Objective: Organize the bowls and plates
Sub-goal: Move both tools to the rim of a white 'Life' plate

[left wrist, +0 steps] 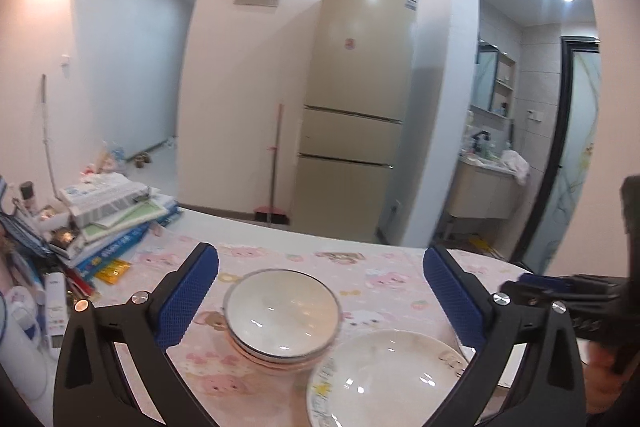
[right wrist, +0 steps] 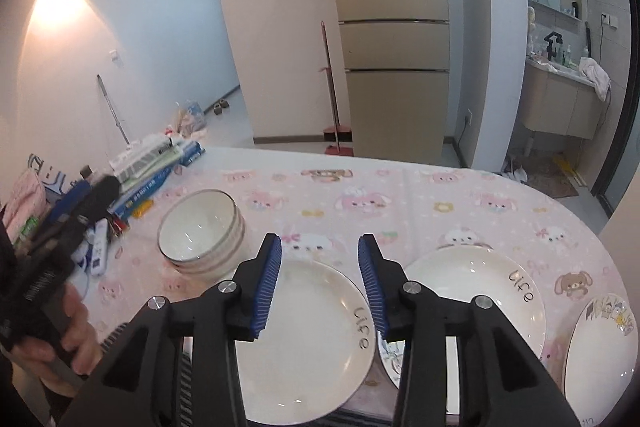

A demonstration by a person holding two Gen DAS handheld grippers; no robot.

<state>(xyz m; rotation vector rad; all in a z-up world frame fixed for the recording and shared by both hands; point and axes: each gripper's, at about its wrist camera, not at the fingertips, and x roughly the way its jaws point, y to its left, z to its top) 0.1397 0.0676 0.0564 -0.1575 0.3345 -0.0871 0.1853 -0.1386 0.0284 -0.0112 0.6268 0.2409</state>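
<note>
My left gripper (left wrist: 320,291) has its jaws spread wide over the stacked bowls (left wrist: 282,319) on the worktop (right wrist: 440,195) and my right gripper (right wrist: 320,283) has its half spread, both empty, above a plate (right wrist: 312,339), so a low approach risks knocking plate against bowls.

Left gripper (left wrist: 320,291) jaws wide apart above stacked bowls (left wrist: 282,321), white plate (left wrist: 384,379) beside them.
</note>
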